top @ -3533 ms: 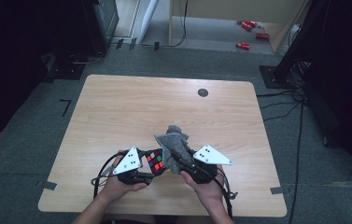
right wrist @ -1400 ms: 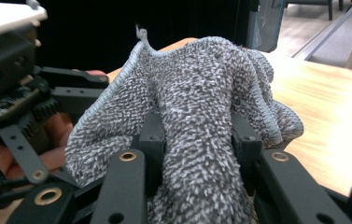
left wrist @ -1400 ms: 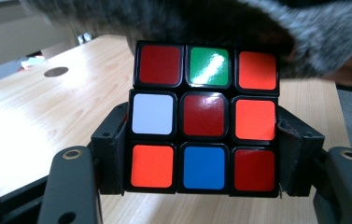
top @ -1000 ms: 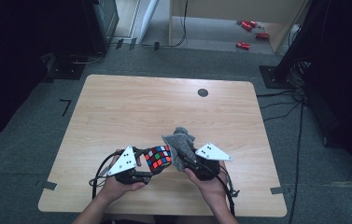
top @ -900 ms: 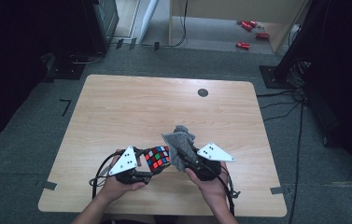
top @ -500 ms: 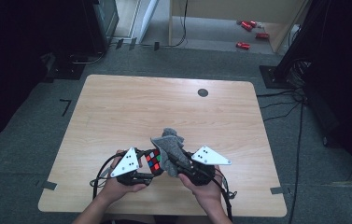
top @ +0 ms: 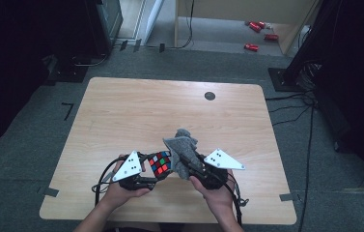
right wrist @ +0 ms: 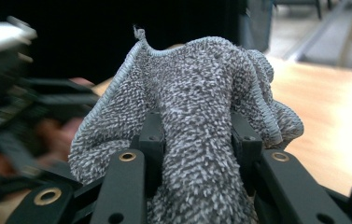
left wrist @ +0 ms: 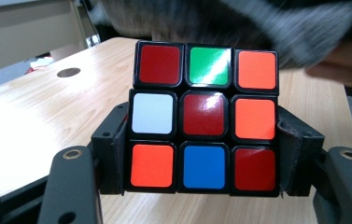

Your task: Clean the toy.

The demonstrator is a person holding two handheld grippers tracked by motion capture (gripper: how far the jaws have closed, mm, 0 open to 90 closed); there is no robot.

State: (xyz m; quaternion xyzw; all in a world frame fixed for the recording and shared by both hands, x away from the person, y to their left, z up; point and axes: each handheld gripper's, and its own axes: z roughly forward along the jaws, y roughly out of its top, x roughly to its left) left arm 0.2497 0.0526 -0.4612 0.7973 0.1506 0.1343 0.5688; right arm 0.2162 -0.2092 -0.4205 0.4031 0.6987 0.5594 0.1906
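Note:
A scrambled colour cube (top: pixel 160 163) (left wrist: pixel 205 116) is clamped between the jaws of my left gripper (top: pixel 151 169) (left wrist: pixel 201 149), held just above the table's near edge. Its facing side shows red, green, orange, white and blue tiles. My right gripper (top: pixel 187 162) (right wrist: pixel 197 135) is shut on a bunched grey cloth (top: pixel 180 151) (right wrist: pixel 187 107), which hangs over its jaws and lies against the cube's right side. In the left gripper view the cloth (left wrist: pixel 276 23) is a blur over the cube's top right corner.
The wooden table (top: pixel 170 116) has a round dark grommet (top: pixel 210 95) near its far edge. Beyond it on the floor are cables, dark equipment at left and right, and red items (top: pixel 254 47). Black cables trail from both grippers at the near edge.
The cloth in my right gripper has been rubbing back and forth over the cube, and now lies a little further off its top than half a second ago. My left gripper stays put.

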